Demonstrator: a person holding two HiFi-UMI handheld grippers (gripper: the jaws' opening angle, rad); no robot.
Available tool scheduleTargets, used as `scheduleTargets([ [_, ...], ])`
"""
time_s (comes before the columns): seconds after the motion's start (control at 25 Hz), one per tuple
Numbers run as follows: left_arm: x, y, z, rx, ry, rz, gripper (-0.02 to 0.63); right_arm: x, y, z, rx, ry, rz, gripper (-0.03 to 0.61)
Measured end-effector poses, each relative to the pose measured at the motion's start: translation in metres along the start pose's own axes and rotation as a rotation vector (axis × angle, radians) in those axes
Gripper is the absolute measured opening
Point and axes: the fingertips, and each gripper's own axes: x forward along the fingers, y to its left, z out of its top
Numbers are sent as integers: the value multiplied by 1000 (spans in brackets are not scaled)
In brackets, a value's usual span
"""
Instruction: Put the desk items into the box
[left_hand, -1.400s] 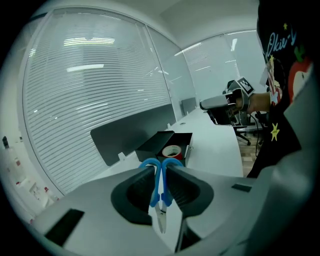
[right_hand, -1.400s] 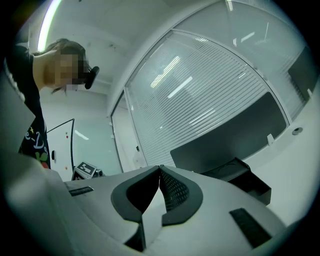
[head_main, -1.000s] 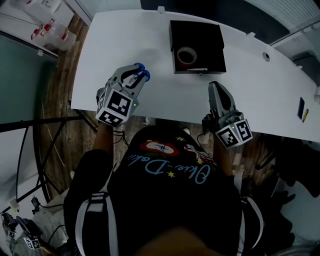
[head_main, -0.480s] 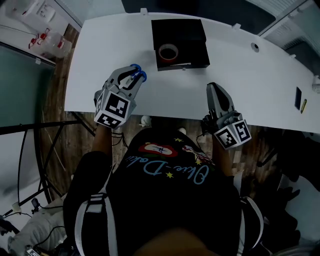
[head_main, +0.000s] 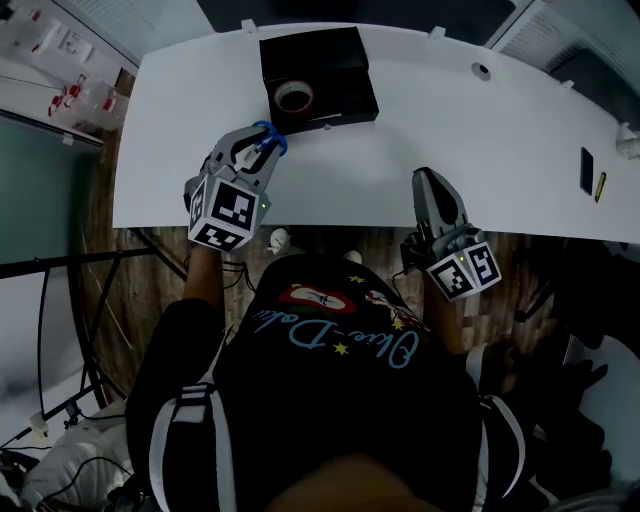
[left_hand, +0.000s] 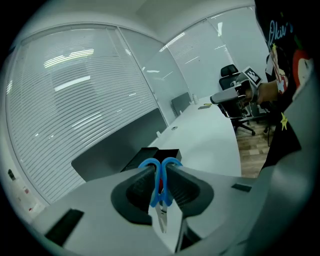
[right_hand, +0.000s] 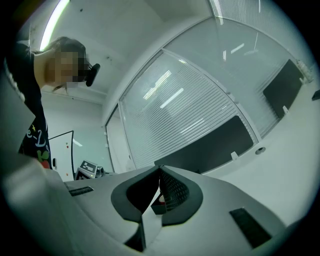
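1. The fingers (left_hand: 134, 192) of my left gripper (left_hand: 161, 170) are clamping on the blue-handled scissors (left_hand: 161, 192). The handle loops are sticking out past the fingertips, and the metal blades are pointing back toward the gripper body.
2. In the head view, my left gripper (head_main: 262, 148) is hovering over the white surface (head_main: 480, 140), with the scissors (head_main: 270, 135) just beside the near wall of the black box (head_main: 335, 108).
3. The fingers (right_hand: 172, 190) of my right gripper (right_hand: 159, 172) are pressing together at the tips, and they are holding nothing.
4. In the head view, my right gripper (head_main: 432, 180) is hanging over the near edge of the surface, well apart from the box and to its right.
5. The box is sitting open-topped toward the far edge of the surface. A roll of tape (head_main: 294, 97) is lying flat inside it, close to the near-left corner. The left gripper view is showing the box (left_hand: 157, 154) straight ahead, beyond the scissor loops.
6. At the far right of the surface, a small dark item (head_main: 586, 170) and a thin yellow one (head_main: 599, 187) are lying side by side — too small for me to tell what they are.
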Motion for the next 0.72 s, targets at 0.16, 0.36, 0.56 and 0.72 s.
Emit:
scheduleTargets([
  [0.16,11,-12,18,10,-10,7,103,-20,-16,7,6,-5,-20,29],
  [0.36,25,-20,31,42,-16,-4,103,-27,-29,10,19,-16,-43,30],
  [0.56,44,-16,37,69,-30,-14,103,-20,-39,14,17,-17,-55,30],
  [0.72,66,-14,39,92,-33,-34,103,-15,-51,23,-1,-12,-82,30],
])
